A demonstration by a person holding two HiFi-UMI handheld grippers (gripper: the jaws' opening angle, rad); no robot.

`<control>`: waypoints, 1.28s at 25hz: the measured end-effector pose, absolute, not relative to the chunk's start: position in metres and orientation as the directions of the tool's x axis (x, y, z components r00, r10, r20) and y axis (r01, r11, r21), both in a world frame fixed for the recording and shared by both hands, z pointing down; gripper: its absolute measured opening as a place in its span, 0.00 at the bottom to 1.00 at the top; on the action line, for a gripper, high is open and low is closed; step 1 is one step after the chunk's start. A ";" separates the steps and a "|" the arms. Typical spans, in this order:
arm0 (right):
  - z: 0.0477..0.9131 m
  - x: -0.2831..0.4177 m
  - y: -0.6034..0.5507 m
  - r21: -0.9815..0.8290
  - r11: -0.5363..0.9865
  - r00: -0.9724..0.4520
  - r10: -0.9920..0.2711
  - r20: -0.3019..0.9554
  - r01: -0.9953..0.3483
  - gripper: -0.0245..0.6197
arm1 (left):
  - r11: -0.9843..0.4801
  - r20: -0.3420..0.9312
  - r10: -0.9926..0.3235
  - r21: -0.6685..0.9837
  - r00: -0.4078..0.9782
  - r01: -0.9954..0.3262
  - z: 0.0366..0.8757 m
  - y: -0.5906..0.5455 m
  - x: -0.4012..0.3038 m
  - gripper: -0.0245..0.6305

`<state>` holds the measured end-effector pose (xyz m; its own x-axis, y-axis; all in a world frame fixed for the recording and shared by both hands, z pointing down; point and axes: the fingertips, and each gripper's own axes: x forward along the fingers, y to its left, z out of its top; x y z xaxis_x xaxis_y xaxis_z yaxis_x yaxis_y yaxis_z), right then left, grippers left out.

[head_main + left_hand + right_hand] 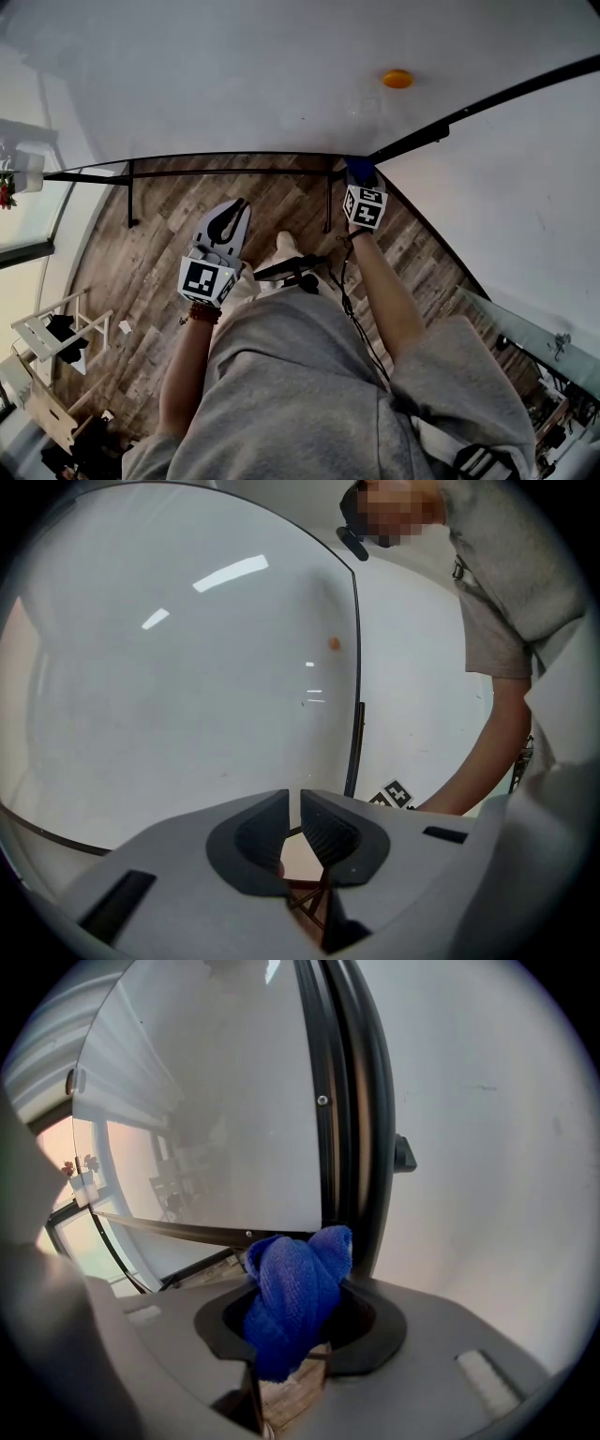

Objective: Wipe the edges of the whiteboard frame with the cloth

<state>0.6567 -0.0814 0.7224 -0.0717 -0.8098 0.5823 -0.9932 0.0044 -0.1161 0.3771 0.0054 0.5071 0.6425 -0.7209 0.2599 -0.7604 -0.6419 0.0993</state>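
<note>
The whiteboard (234,84) fills the top of the head view, edged by a black frame (487,101). A blue cloth (357,169) rests at the frame's lower corner, and my right gripper (360,180) is shut on it. In the right gripper view the cloth (292,1297) bulges out of the jaws beside the vertical frame strip (349,1147). My left gripper (233,214) hangs lower left, away from the board, shut with nothing in it. In its own view the left gripper (300,810) faces the whiteboard (169,686).
An orange magnet (397,79) sticks on the board. Black stand legs (131,192) reach down to the wood floor (141,272). A white folding stool (58,328) stands at the left. A white wall (525,187) runs along the right.
</note>
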 end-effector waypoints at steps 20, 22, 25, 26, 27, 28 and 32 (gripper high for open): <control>0.711 0.620 -0.085 -0.121 0.108 -0.157 -0.815 0.558 -0.987 0.27 | -0.633 0.246 -0.735 0.089 0.632 -0.769 0.501 0.009 0.365 0.10; 0.711 0.617 -0.086 -0.126 0.106 -0.159 -0.815 0.557 -0.986 0.27 | -0.628 0.246 -0.738 0.088 0.628 -0.773 0.500 0.010 0.362 0.10; 0.712 0.612 -0.087 -0.136 0.108 -0.166 -0.815 0.554 -0.985 0.27 | -0.623 0.250 -0.741 0.089 0.622 -0.777 0.503 0.013 0.359 0.10; 0.712 0.610 -0.087 -0.142 0.108 -0.169 -0.816 0.553 -0.984 0.27 | -0.620 0.252 -0.743 0.091 0.620 -0.780 0.504 0.014 0.358 0.10; 0.711 0.608 -0.088 -0.147 0.107 -0.171 -0.817 0.551 -0.983 0.27 | -0.617 0.252 -0.745 0.093 0.618 -0.782 0.505 0.015 0.356 0.10; 0.711 0.608 -0.088 -0.152 0.103 -0.171 -0.818 0.549 -0.983 0.27 | -0.614 0.252 -0.746 0.096 0.616 -0.783 0.505 0.015 0.356 0.10; 0.711 0.603 -0.089 -0.164 0.095 -0.170 -0.819 0.548 -0.982 0.27 | -0.610 0.255 -0.748 0.102 0.613 -0.786 0.507 0.018 0.351 0.10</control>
<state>0.6032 -0.0888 0.7108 -0.1705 -0.8190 0.5479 -0.9819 0.0947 -0.1639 0.3512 0.0181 0.5074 0.6134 -0.7475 0.2549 -0.7858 -0.6100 0.1021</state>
